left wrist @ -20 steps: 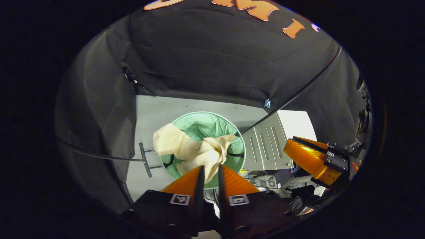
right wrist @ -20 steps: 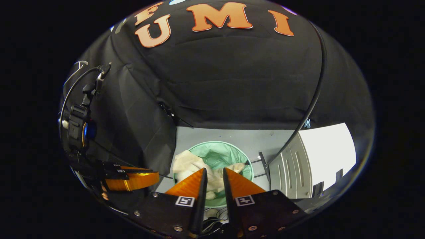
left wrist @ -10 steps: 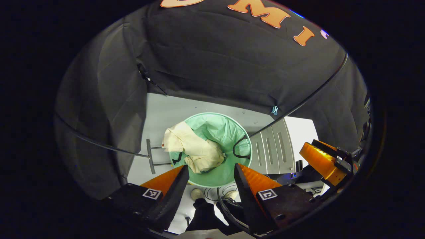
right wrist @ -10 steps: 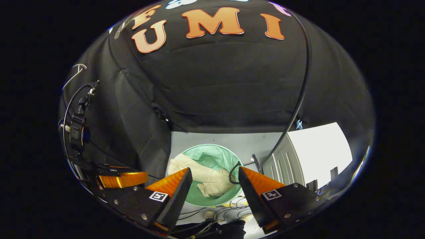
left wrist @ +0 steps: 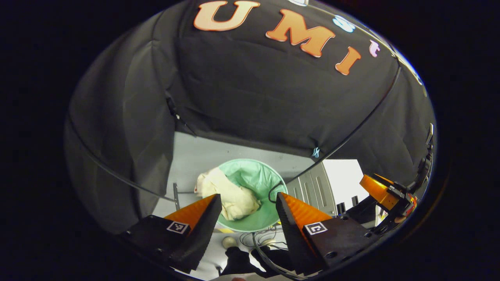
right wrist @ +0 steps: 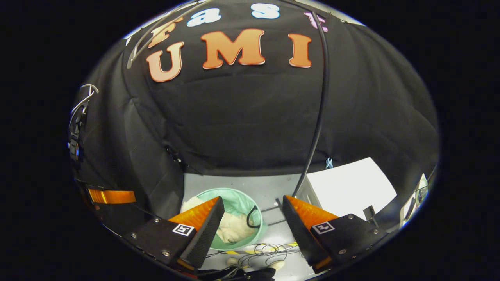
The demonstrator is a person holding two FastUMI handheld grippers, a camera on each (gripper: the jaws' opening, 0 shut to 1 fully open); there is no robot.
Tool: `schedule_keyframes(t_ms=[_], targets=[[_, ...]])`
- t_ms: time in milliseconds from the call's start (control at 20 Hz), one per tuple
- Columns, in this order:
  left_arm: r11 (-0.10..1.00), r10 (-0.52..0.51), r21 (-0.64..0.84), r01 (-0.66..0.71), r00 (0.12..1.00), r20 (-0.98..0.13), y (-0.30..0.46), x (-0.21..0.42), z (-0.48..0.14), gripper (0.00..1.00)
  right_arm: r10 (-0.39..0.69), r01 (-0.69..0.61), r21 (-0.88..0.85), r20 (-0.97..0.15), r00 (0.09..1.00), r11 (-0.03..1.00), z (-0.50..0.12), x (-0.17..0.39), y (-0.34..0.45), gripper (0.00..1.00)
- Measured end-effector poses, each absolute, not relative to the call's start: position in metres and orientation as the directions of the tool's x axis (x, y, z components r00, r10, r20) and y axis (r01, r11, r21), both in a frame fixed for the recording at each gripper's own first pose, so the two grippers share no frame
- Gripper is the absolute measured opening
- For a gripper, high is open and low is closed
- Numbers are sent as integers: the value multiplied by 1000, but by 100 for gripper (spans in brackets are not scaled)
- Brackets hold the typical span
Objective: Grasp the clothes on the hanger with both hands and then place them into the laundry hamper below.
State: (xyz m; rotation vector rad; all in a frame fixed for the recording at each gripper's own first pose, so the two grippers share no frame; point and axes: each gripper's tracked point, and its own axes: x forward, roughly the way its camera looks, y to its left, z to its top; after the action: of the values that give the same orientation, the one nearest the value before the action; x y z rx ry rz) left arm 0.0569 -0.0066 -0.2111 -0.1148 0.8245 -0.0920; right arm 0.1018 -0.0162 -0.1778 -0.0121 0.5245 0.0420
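Cream clothes [right wrist: 234, 230] inside green hamper [right wrist: 250, 240]

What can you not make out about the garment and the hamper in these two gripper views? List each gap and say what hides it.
- Near part of the cream garment, left gripper view: behind the left hand-held gripper, which is open.
- Left rim of the laundry hamper, right gripper view: behind the right hand-held gripper, also open.
- Garment type: crumpled, too small to tell.
- Hamper's bottom: covered by the garment.
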Motion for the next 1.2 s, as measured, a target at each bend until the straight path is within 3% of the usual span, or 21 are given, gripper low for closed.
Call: schedule_keyframes(t_ms=[350,650,750,800,1000,1150,1200], targets=[[990,-140,-73,119,830,-540,-9,71,-114,92,-14,-4,-51,-350,937,999,-87,86,-54,94],[994,-104,-8,106,950,-294,-5,85,-16,92,-38,34,-22,-226,973,999,-19,72,-72,94],[996,-85,20,92,971,-223,2,81,11,92,-46,47,2,-180,983,999,5,69,-78,94],[996,-74,33,81,979,-188,6,79,24,98,-53,55,7,-155,986,998,19,66,-81,94],[999,-31,39,33,998,-48,17,74,87,97,-72,72,1,-45,996,997,68,56,-93,94],[999,-17,48,16,999,33,20,69,104,86,-80,80,1,22,997,997,89,52,-99,96],[998,-16,67,14,999,38,20,70,105,87,-70,70,5,18,997,998,87,52,-95,93]])
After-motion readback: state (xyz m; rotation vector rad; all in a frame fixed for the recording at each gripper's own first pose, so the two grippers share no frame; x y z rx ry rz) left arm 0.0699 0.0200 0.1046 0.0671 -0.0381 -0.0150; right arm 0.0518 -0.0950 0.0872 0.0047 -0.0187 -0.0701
